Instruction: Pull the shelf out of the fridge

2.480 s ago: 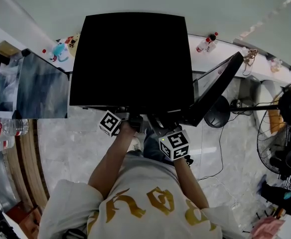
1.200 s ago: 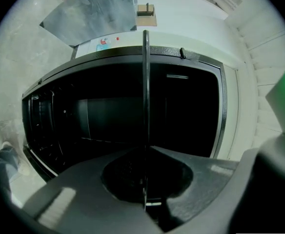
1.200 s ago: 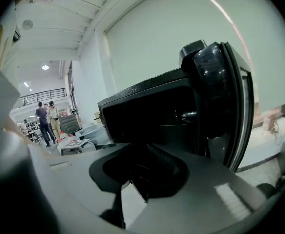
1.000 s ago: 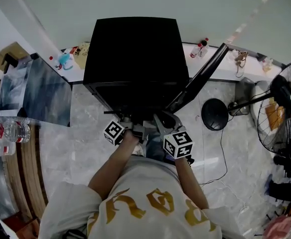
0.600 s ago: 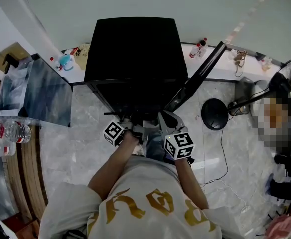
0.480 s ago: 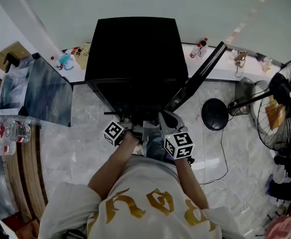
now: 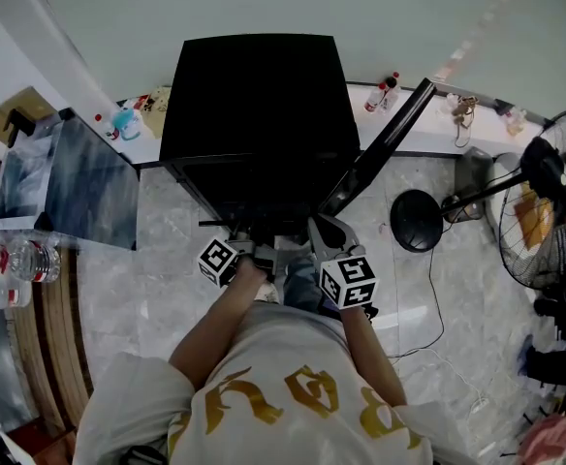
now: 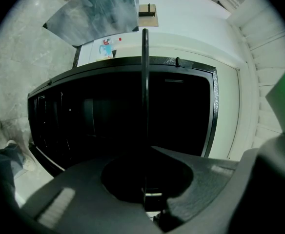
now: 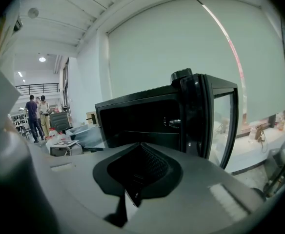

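The black fridge (image 7: pixel 259 95) stands before me with its door (image 7: pixel 380 148) swung open to the right; its inside is dark. In the left gripper view the shelf (image 8: pixel 145 106) shows edge-on as a thin dark line running from the jaws into the fridge (image 8: pixel 108 116). My left gripper (image 8: pixel 145 194) is shut on the shelf's near edge. In the head view the left gripper (image 7: pixel 249 248) is at the fridge's front opening. My right gripper (image 7: pixel 324 232) hovers beside it, in front of the door. Its jaws (image 9: pixel 132 194) are shut, with nothing seen between them.
A fan (image 7: pixel 545 221) and a round black base (image 7: pixel 416 221) stand on the marble floor to the right. Small bottles (image 7: pixel 380 90) sit on a white ledge behind the fridge. A grey box (image 7: pixel 70 187) and water bottles (image 7: pixel 12 260) lie left. People (image 9: pixel 35 113) stand far off.
The left gripper has shifted slightly left and toward me at the fridge's front. The right gripper has hardly moved. The head view has drifted a little.
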